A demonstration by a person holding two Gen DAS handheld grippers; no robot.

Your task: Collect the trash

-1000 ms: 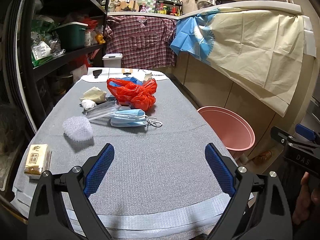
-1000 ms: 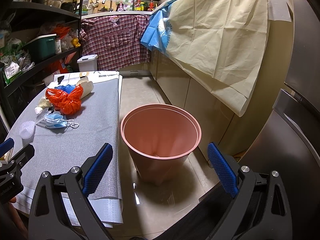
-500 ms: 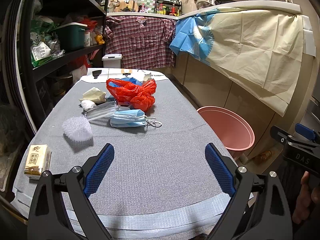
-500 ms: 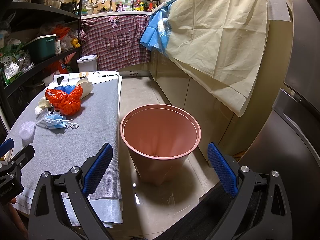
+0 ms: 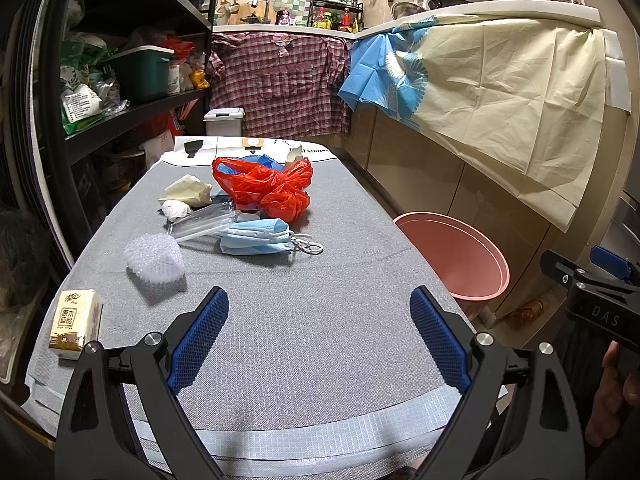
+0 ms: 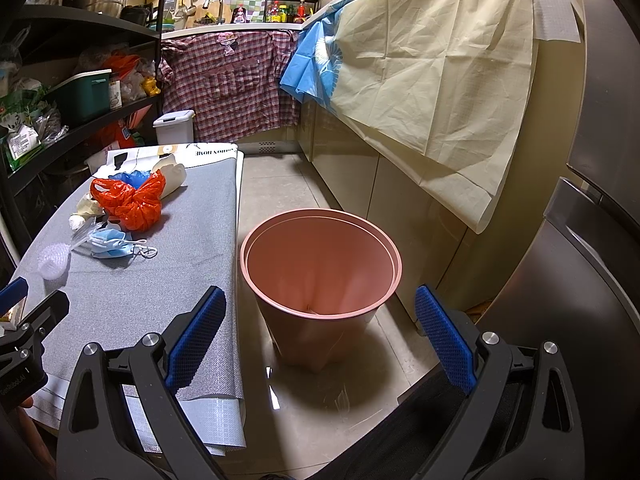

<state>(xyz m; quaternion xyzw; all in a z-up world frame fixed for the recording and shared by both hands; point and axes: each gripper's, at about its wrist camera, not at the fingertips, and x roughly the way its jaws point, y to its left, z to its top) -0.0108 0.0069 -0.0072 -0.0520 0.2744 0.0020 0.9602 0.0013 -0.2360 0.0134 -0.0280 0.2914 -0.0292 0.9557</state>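
Long gray table [image 5: 320,320] with trash in a pile far up it, pink bin [image 6: 320,264] on the floor just beside it, left gripper [image 5: 318,332] wide open over the near table end, right gripper [image 6: 320,332] wide open above the bin, red bag [image 5: 268,188], blue masks [image 5: 256,236], white foam ball [image 5: 154,260], tissue pack [image 5: 76,324]

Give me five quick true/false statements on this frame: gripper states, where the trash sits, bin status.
1. Both the left gripper and the right gripper are open and hold nothing. True.
2. The red plastic bag is already in the pink bin. False: it lies on the grey table.
3. The pink bin stands on the floor beside the table. True.
4. The blue face masks are pinched in the left gripper. False: they lie on the table, well ahead of its fingers.
5. The tissue pack sits at the table's far end. False: it is at the near left edge.
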